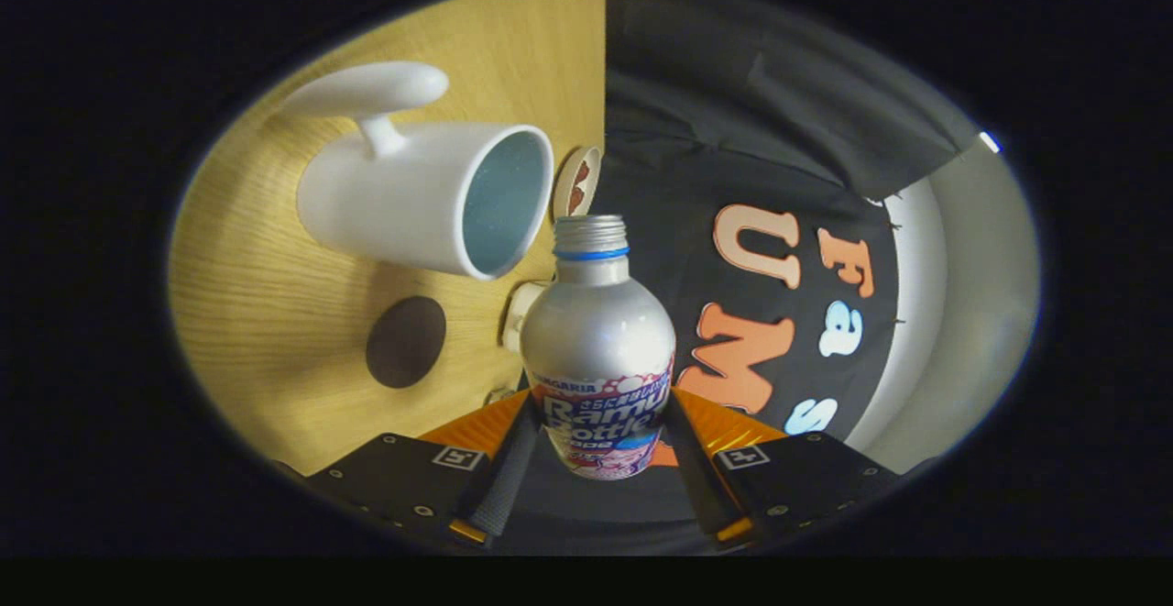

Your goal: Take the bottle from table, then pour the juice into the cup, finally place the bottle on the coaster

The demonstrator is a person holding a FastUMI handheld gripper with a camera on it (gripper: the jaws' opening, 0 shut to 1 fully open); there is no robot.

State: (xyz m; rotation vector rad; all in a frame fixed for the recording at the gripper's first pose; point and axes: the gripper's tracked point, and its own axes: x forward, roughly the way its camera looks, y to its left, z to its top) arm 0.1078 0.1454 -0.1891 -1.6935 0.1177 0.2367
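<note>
The wooden worktop (275,331) fills the side beyond and to the left of the tongs, seen rolled over so that its far edge runs as a straight line up the middle, with the dark cloth wall (733,129) of the booth on the other side of that line.

On the worktop, ahead of the tongs and to their left, stands a white cup (403,198) with a thick rounded handle (371,93). Its mouth faces toward the bottle's neck, and the inside looks pale blue-grey; whether any liquid lies in it cannot be told.

The bottle (597,349) is a silvery metal one with a printed band round its lower body and a blue ring under a threaded neck. Its cap is off and the neck is open. It sits between the two fingers of the tongs (600,436), which are clenched on its lower body, one finger pressing each side. The open neck lies just beside the cup's rim. What is inside the bottle cannot be seen.

A dark round coaster (406,342) lies flat on the worktop, left of the bottle and nearer the tongs than the cup, apart from both.

A small round disc (575,181) with a red and white face peeps out beyond the cup's rim, at the worktop's edge. A small pale thing (516,314) shows just behind the bottle's left shoulder; what it is cannot be told.
</note>
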